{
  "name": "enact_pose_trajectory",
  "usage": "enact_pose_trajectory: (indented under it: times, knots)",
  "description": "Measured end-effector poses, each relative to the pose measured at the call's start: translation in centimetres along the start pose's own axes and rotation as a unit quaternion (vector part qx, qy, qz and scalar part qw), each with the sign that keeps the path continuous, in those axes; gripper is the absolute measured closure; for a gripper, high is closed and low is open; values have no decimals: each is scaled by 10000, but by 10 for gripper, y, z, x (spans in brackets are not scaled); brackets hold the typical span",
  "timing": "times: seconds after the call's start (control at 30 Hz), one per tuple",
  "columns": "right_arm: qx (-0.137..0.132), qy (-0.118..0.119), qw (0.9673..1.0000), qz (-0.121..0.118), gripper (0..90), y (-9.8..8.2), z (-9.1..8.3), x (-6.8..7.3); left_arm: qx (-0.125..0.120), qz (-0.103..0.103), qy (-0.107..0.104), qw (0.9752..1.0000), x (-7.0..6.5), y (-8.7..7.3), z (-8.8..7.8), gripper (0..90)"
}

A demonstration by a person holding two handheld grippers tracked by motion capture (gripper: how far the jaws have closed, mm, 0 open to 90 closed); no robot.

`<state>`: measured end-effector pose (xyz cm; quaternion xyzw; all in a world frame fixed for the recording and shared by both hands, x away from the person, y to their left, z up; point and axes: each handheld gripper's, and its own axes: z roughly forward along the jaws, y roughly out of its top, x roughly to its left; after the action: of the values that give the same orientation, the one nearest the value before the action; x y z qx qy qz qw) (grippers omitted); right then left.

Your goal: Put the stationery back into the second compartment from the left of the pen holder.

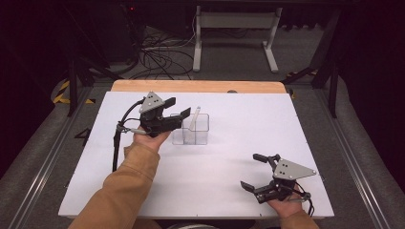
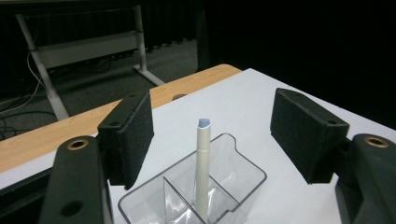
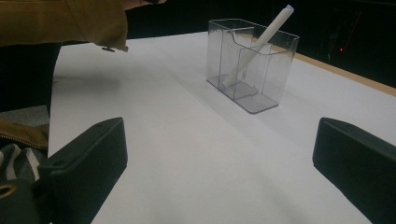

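White pen (image 2: 202, 172) leaning in clear holder (image 2: 243, 173).
Left gripper (image 1: 178, 108) just beside the holder, right gripper (image 1: 254, 171) well apart (both jaws spread, empty).

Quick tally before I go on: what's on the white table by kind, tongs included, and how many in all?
Clear divided holder: 1
Pale pen leaning in the holder: 1
Tongs: 2, left tongs open by the holder, right tongs open near the table's near right corner
Total: 4
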<state>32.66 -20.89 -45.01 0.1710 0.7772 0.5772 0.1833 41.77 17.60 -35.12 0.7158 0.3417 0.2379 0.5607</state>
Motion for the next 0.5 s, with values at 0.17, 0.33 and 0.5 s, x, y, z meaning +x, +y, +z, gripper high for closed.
enact_pose_trajectory:
  times: [0.17,0.33,0.5]
  knots:
    - [9,-2,10000,-3,37,0,0,1,-78,115,-96,9999,-4,4,-12,276]
    - [14,-3,10000,0,37,0,1,2,-150,153,-200,9996,-6,9,-22,247]
    - [19,-6,10000,1,37,0,0,1,-217,280,-246,9991,-8,11,-32,207]
